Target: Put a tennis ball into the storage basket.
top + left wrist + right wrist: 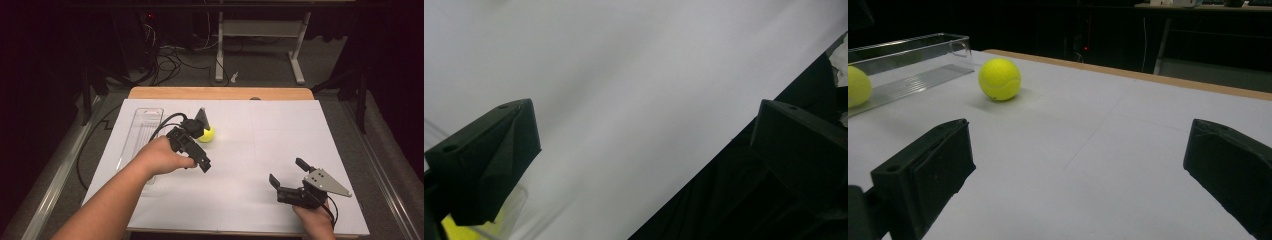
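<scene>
A yellow tennis ball rests on the white sheet left of centre. My left gripper is held just in front of that ball, tilted down over the sheet, jaws wide apart and empty. A second yellow ball lies in the clear plastic tray at the left; in the high view my left hand covers it. Near the front right, my right gripper stands open and empty, pointing toward the ball on the sheet.
The table's wooden far edge runs behind the sheet. Beyond it are a grey desk frame and cables on the floor. The sheet's dark front edge appears in the left gripper view.
</scene>
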`<state>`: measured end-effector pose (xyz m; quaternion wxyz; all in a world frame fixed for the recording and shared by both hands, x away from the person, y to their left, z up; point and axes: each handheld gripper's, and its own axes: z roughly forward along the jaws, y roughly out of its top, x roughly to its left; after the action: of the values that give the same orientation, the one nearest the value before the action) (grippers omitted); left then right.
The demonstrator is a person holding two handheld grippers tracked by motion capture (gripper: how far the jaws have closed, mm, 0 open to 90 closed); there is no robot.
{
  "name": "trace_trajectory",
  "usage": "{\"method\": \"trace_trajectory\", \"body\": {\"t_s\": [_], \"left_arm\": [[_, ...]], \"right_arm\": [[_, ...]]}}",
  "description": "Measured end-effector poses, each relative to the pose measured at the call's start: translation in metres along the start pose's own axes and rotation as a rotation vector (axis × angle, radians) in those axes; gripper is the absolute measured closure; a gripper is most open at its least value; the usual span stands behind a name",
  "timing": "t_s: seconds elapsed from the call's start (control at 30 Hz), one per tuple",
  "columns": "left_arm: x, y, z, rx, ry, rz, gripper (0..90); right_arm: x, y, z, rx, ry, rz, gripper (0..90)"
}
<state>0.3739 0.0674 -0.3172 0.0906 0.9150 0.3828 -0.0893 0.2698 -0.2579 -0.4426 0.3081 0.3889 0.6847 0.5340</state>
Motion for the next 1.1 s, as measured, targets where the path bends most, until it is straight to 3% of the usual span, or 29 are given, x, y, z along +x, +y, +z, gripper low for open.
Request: {"method": "trace_trajectory", "body": {"t_s": [0.17,0.43,0.83,1.1], "left_arm": [[-0.003,0.008,0.003,0.007,0.002,0.01,0.7],[0.004,0.012,0.005,0.011,0.005,-0.003,0.7],[0.012,0.018,-0.006,0.002,0.004,-0.045,0.8],[0.021,0.027,-0.001,0.013,-0.002,-0.069,0.8]], "right_arm": [[-0.001,0.001,0.003,-0.004,0.0,0.004,0.3],[-0.002,-0.002,0.001,0.01,-0.001,0.003,0.3],[-0.002,-0.003,-0.002,0.004,0.0,0.011,0.3],[-0.003,-0.003,-0.002,0.003,0.003,0.015,0.3]]}}
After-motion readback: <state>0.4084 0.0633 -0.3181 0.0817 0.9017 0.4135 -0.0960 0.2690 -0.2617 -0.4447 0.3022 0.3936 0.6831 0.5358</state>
